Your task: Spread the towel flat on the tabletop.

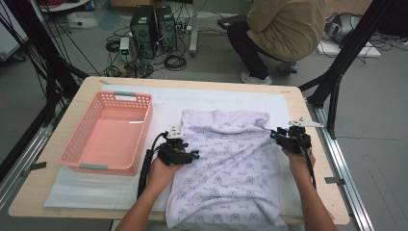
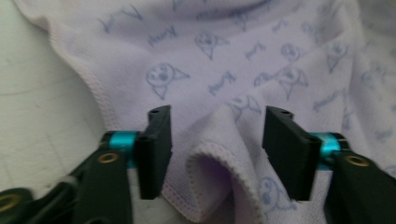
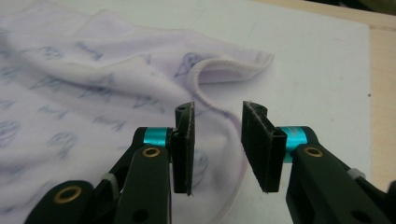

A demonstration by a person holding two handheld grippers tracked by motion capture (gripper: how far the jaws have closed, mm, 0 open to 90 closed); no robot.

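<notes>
Forearms: two bare forearms enter from the bottom edge of the high view, each hand holding a gripper at one side of the cloth.
Table: pale wooden top [image 1: 53, 187] with a white mat [image 1: 72, 185] over most of it.
Cloth: lilac cloth [image 1: 226, 163] with a blue cartoon print, lying spread and rumpled on the white mat at centre-right, its near end reaching the table's front edge.
Basket: pink slotted basket [image 1: 108, 132] on the left half of the mat, just beside the cloth's left edge, not touching it.
Left gripper: left gripper [image 1: 185, 153] sits at the cloth's left edge; in the left gripper view [image 2: 215, 149] its jaws stand wide apart, with a raised fold of the hemmed edge [image 2: 210, 182] between them, neither jaw pressing on it.
Right gripper: right gripper [image 1: 281, 136] sits at the cloth's upper right corner; in the right gripper view [image 3: 217, 144] its jaws are parted, the stitched hem [image 3: 219, 109] running between them without being pinched.
Background: a person in a tan top [image 1: 284, 29] crouches on the floor beyond the table, near two black computer towers [image 1: 154, 29].
</notes>
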